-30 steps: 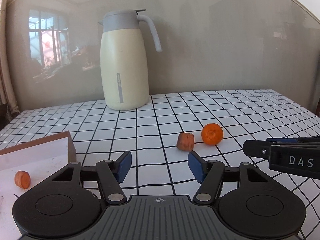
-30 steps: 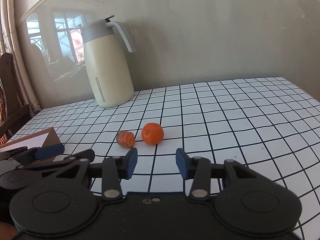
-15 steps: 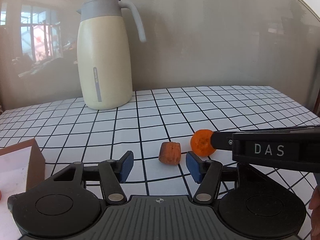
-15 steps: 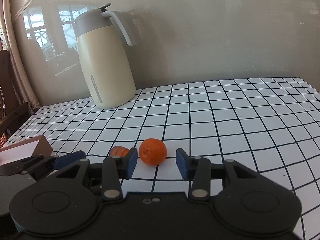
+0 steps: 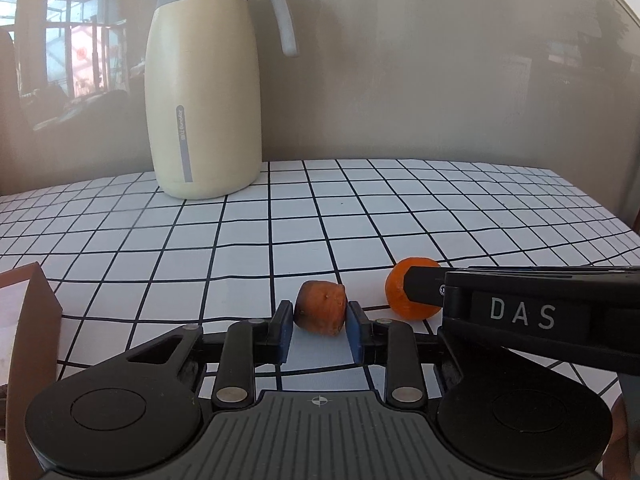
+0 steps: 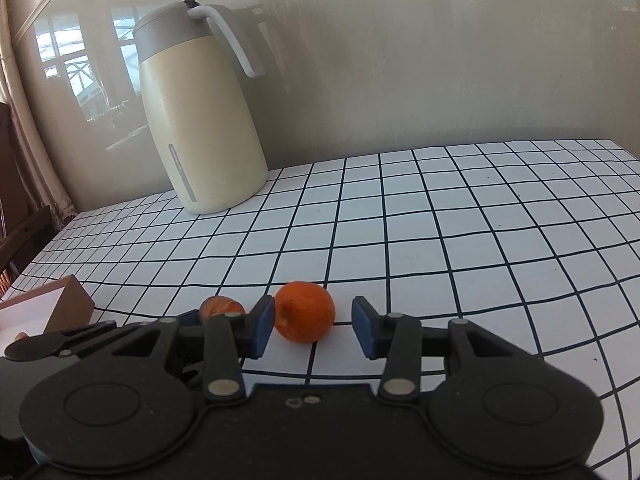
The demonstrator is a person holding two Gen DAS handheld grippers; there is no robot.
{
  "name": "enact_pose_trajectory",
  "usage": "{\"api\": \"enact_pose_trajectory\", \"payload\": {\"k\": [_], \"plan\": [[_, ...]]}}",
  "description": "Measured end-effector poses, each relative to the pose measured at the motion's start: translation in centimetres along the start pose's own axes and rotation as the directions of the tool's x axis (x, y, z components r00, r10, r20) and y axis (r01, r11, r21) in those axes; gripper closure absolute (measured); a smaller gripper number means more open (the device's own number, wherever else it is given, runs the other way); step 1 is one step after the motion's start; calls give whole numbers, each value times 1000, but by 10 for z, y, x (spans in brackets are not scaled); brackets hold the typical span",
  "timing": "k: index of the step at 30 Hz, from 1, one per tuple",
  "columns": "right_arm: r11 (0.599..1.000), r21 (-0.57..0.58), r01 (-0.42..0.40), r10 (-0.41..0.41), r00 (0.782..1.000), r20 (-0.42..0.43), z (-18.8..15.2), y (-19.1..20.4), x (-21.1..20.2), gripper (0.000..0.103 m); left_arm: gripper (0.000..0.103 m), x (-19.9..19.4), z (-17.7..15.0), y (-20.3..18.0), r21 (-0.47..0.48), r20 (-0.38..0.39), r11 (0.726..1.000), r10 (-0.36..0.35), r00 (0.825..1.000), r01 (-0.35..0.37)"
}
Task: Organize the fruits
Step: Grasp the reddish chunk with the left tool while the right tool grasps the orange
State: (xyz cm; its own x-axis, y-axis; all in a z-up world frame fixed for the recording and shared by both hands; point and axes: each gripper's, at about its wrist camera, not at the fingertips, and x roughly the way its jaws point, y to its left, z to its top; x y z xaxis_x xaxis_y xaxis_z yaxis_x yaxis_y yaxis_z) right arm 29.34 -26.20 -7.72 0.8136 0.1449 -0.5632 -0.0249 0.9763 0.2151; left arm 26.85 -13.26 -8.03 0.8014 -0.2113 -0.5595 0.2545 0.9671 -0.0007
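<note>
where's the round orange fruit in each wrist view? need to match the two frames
Left wrist: orange fruit at right of centre, partly behind the right gripper's finger.
Right wrist: orange fruit low centre, between the right gripper pads, nearer the left pad.
Shared landmark: cream jug at the wall.

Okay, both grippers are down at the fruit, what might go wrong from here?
The brown fruit chunk sits only at the left gripper's pad tips, so it may slip out on lifting. The right gripper touches the orange on one side only; closing could roll it away.
</note>
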Motion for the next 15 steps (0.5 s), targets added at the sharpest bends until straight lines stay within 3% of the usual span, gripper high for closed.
{"api": "enact_pose_trajectory", "payload": {"k": [15], "plan": [[1000, 0, 15, -15, 1000, -12, -1, 9, 12, 72, 74, -8, -3, 13, 27, 10, 999, 24, 1000, -24]]}}
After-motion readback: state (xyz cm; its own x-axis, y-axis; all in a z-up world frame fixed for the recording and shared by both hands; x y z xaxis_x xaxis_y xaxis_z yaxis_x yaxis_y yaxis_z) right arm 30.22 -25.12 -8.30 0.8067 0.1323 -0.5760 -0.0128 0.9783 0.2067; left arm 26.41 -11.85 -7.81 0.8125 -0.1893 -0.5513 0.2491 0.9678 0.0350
